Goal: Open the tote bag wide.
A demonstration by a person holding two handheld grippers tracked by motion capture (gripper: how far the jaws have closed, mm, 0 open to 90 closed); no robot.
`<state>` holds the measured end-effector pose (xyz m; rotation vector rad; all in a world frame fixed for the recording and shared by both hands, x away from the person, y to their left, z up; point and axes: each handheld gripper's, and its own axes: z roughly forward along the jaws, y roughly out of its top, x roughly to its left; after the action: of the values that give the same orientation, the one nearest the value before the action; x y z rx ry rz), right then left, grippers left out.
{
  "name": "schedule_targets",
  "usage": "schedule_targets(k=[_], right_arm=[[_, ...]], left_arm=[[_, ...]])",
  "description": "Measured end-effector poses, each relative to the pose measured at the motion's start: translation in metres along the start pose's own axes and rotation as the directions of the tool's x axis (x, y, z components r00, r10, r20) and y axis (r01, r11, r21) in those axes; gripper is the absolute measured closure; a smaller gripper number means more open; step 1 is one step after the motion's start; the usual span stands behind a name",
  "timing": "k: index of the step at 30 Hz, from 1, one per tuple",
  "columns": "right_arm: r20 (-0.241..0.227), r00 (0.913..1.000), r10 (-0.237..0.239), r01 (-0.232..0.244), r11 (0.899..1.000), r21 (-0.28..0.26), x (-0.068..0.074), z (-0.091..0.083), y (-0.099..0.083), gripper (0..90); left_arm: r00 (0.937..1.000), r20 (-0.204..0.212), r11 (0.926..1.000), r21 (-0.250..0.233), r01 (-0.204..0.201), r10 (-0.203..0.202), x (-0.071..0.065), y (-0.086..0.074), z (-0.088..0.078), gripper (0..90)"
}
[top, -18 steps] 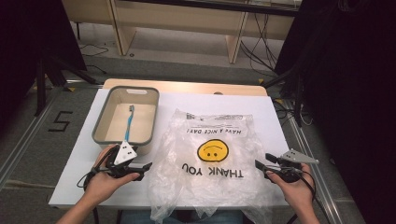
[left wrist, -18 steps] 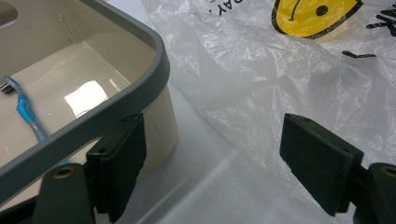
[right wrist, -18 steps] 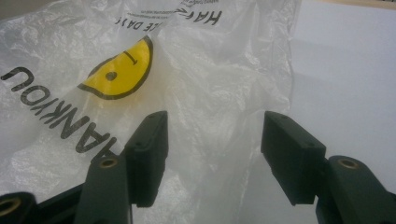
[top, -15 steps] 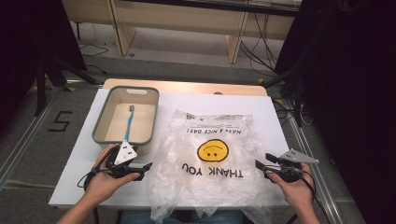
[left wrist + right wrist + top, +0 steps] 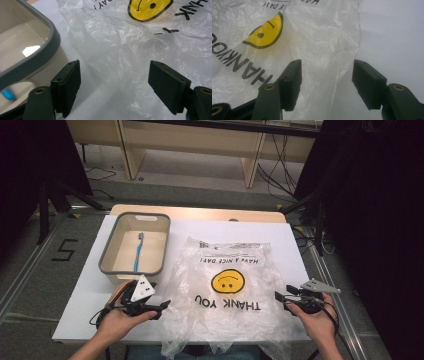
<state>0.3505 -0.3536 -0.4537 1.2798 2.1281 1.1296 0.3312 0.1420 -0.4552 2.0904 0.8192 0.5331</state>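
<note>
1. bin [image 5: 107,268]: grey-rimmed, beige, at the table's [image 5: 90,295] left; a blue toothbrush [image 5: 138,251] lies inside it.
2. my left gripper [image 5: 162,306]: just in front of the bin, at the bag's left edge; jaws spread wide, nothing between the pads, bag film lying beneath them.
3. plastic bag [image 5: 227,295]: clear, flat at table centre, printed with a yellow smiley and "thank you".
4. my right gripper [image 5: 279,298]: at the bag's right edge, jaws parted, gripping nothing; the bag's edge lies below the gap.
</note>
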Motion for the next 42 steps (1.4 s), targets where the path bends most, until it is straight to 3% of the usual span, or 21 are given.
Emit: schedule_targets(k=[5,6,7,10,13,15,16,21,22,25,32,34,39,42], right_arm=[[0.009,0.9997,0.022,-0.022,0.998,0.054,0.0,0.001,-0.001,40.2],[0.022,0.9995,0.022,-0.024,0.994,0.103,0.0,0.003,-0.004,40.3],[0.024,0.9994,0.023,-0.026,0.993,0.115,-0.001,0.004,-0.005,40.3],[0.029,0.9989,0.038,-0.041,0.992,0.117,-0.002,0.002,-0.005,40.4],[0.034,0.9984,0.046,-0.05,0.99,0.133,-0.002,0.002,-0.005,41.1],[0.03,0.9977,0.061,-0.066,0.98,0.187,-0.002,0.004,-0.009,42.8],[0.029,0.9975,0.065,-0.07,0.977,0.199,-0.001,0.005,-0.009,43.6],[0.022,0.9972,0.071,-0.074,0.971,0.227,0.0,0.007,-0.01,50.4],[0.014,0.9976,0.068,-0.07,0.968,0.24,0.001,0.007,-0.01,54.3],[0.006,0.9976,0.069,-0.069,0.965,0.253,0.001,0.008,-0.011,57.3],[-0.009,0.9983,0.058,-0.053,0.959,0.28,0.002,0.01,-0.012,65.2],[-0.012,0.9985,0.054,-0.048,0.954,0.295,0.003,0.011,-0.012,69.5],[-0.013,0.9989,0.045,-0.038,0.951,0.308,0.005,0.013,-0.011,76.3],[-0.012,0.9992,0.038,-0.032,0.946,0.323,0.006,0.013,-0.011,84.3]], left_arm=[[0.9989,0.038,0.9982,0.054,0.027,-0.029,-0.008,0.001,0.006,25.4],[0.9985,0.045,0.9964,0.081,0.025,-0.029,-0.011,0.0,0.009,25.5],[0.9982,0.051,0.9951,0.096,0.025,-0.03,-0.012,0.0,0.011,25.7],[0.9967,0.064,0.9919,0.12,0.042,-0.05,-0.015,0.0,0.014,25.5],[0.9954,0.085,0.9843,0.174,0.028,-0.043,-0.019,-0.003,0.02,25.6],[0.9964,0.077,0.9738,0.227,0.017,-0.036,-0.021,-0.006,0.024,27.8],[0.9964,0.077,0.9738,0.227,0.017,-0.036,-0.021,-0.006,0.024,29.1],[0.9967,0.06,0.9598,0.278,0.036,-0.054,-0.017,-0.009,0.028,38.6],[0.9965,0.056,0.9582,0.283,0.044,-0.062,-0.016,-0.01,0.029,44.1],[0.9955,0.062,0.9532,0.298,0.05,-0.072,-0.015,-0.01,0.031,47.4],[0.9952,0.06,0.9489,0.311,0.055,-0.077,-0.014,-0.008,0.032,56.1],[0.995,0.056,0.9485,0.311,0.061,-0.082,-0.014,-0.007,0.032,62.9],[0.9969,0.053,0.9459,0.322,0.038,-0.058,-0.017,-0.004,0.034,70.8],[0.9982,0.051,0.946,0.324,0.015,-0.033,-0.02,-0.003,0.036,80.4]])
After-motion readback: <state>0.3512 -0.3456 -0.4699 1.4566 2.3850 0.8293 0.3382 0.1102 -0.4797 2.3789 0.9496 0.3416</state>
